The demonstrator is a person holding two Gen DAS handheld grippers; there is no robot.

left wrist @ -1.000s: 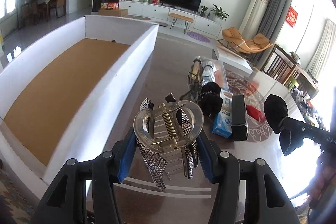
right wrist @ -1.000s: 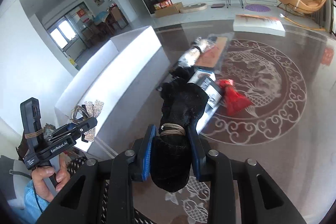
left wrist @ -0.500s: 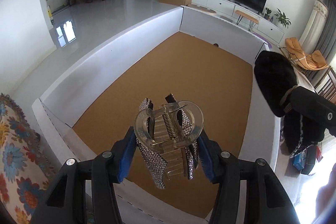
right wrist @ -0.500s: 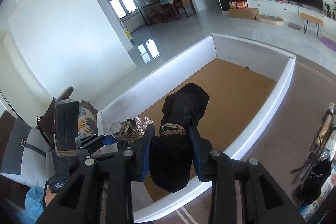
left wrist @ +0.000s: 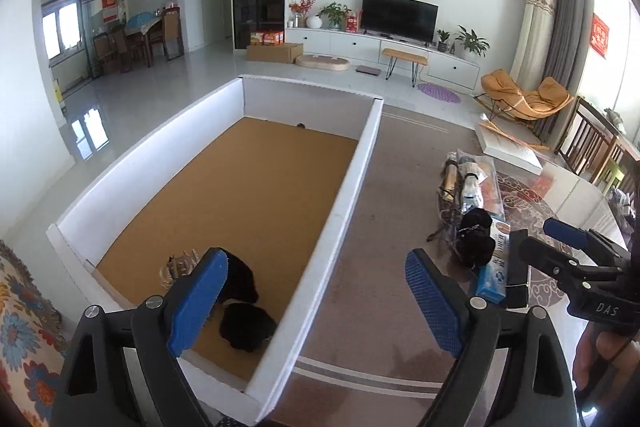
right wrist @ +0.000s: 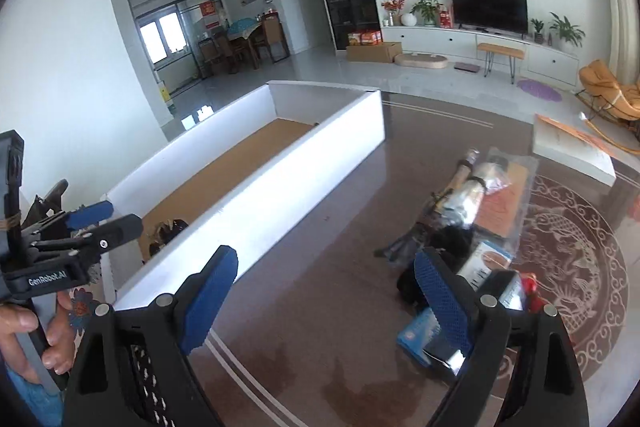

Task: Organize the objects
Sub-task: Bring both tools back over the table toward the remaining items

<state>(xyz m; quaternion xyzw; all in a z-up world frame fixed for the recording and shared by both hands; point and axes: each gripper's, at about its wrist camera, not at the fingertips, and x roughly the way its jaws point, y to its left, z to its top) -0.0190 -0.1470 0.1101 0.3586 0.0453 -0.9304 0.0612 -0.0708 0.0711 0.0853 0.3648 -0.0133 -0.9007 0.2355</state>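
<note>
A long white box (left wrist: 352, 183) with a brown floor stands on the table, also in the right wrist view (right wrist: 256, 195). In its near end lie a black fuzzy item (left wrist: 244, 319) and a clear hair claw clip (left wrist: 178, 265). My left gripper (left wrist: 316, 297) is open and empty above the box's near right wall. My right gripper (right wrist: 326, 301) is open and empty over the table right of the box; it shows in the left wrist view (left wrist: 560, 247). The left gripper shows in the right wrist view (right wrist: 100, 217).
A pile on the table right of the box holds another black fuzzy item (left wrist: 476, 239), a blue and white packet (left wrist: 494, 267), a black case (left wrist: 516, 267), wrapped bottles (right wrist: 472, 187) and a red item (right wrist: 532, 291). A white flat box (right wrist: 572, 151) lies further back.
Both grippers have opened. The clip and the black fuzzy item now lie in the box. Both grippers have pulled back and turned right, toward the pile.
</note>
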